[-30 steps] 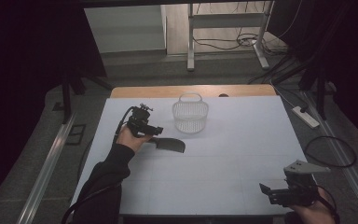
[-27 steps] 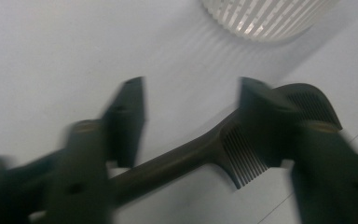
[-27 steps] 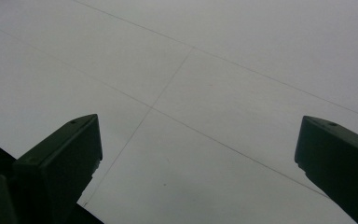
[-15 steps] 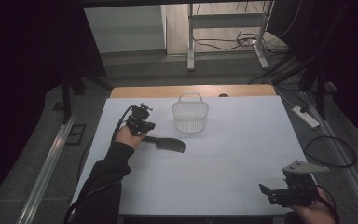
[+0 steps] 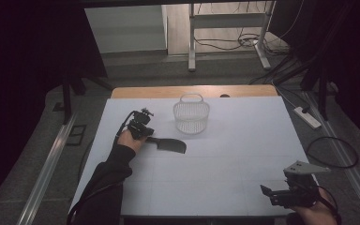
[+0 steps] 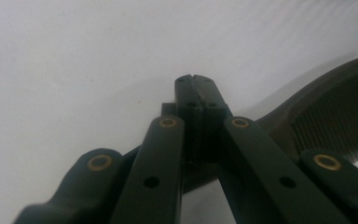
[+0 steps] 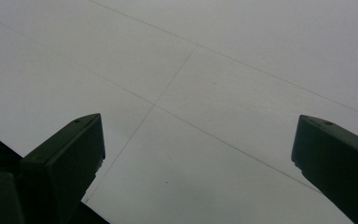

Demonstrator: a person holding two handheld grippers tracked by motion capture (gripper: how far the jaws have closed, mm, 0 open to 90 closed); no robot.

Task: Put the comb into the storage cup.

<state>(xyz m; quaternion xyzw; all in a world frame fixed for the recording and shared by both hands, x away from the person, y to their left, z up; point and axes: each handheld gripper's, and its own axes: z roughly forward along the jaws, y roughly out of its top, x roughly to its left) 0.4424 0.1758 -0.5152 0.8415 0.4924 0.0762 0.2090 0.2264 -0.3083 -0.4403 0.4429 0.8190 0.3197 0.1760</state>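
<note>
A black comb [image 5: 170,145] with a handle lies flat on the white table sheet [image 5: 225,164], left of centre. My left gripper [image 5: 139,127] sits low over the handle end, held by a hand. In the left gripper view its jaws have just closed and their tips [image 6: 196,88] meet; the comb [image 6: 335,116] with fine teeth runs in from the right and passes under them. Nothing shows between the pads. My right gripper [image 5: 269,194] hovers near the front right corner, its jaws wide apart [image 7: 196,154] above bare sheet.
A clear wire-mesh basket [image 5: 191,115] with a handle stands just right of and beyond the comb. A wooden table edge [image 5: 192,91] runs along the back. On the floor to the right lie a power strip [image 5: 308,117] and cables.
The left hand and gripper have sunk toward the comb's handle. The comb, basket and right gripper have stayed where they were.
</note>
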